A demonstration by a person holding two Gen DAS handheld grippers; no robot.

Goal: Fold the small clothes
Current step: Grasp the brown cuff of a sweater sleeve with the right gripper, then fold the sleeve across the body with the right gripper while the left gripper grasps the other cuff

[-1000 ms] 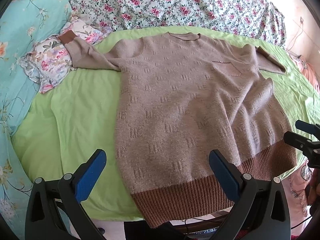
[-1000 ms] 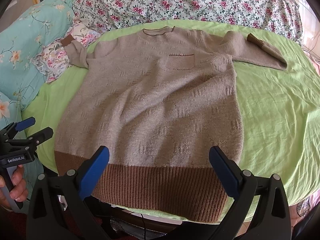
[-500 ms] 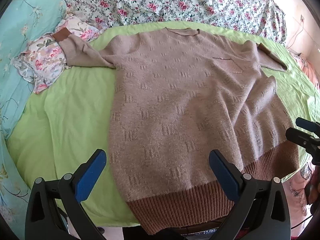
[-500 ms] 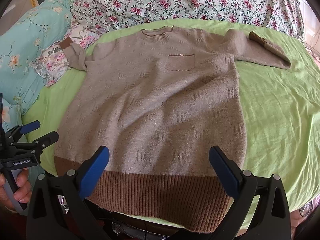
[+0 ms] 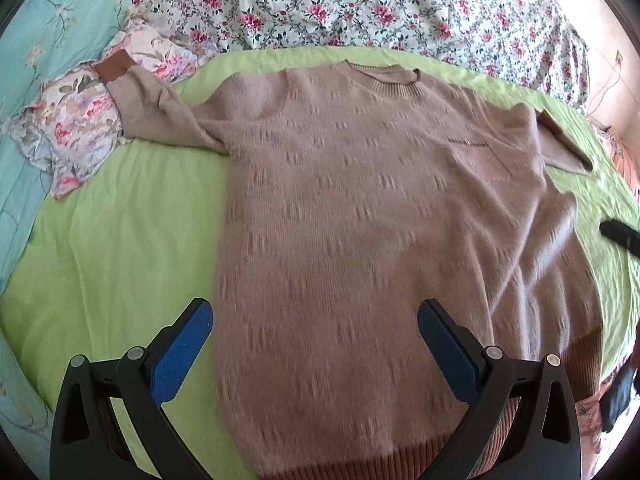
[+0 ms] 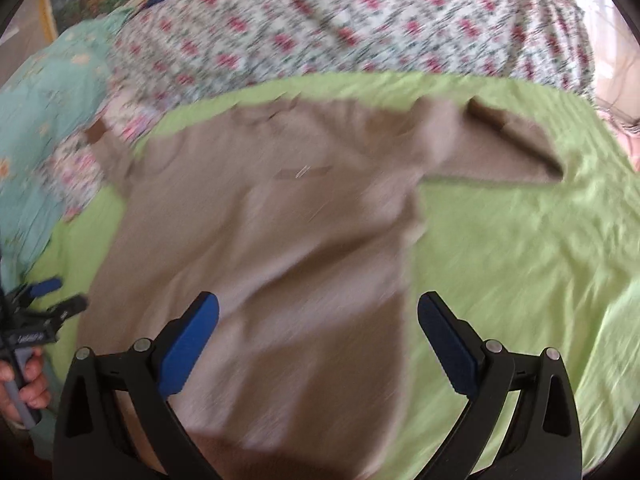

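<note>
A beige knit sweater (image 5: 360, 208) with a brown ribbed hem lies flat, front up, on a green sheet (image 5: 120, 232), sleeves spread to both sides. My left gripper (image 5: 316, 336) hovers open over the sweater's lower left part, nothing between its blue pads. In the right wrist view, which is blurred, the sweater (image 6: 272, 248) fills the middle. My right gripper (image 6: 318, 332) is open above its lower right part. The left gripper (image 6: 44, 304) shows at the far left, held by a hand (image 6: 24, 380). A tip of the right gripper (image 5: 620, 236) shows at the right edge.
A flowered quilt (image 5: 360, 4) lies behind the sweater. A teal flowered cover (image 5: 44, 32) and a small flowered cloth (image 5: 76, 120) under the left cuff sit at the left. Bare green sheet (image 6: 520, 264) stretches to the right of the sweater.
Both grippers have moved forward over the sweater, so the hem has slid down to the frame bottom. The right wrist view has turned blurred from fast motion. Both stay open.
</note>
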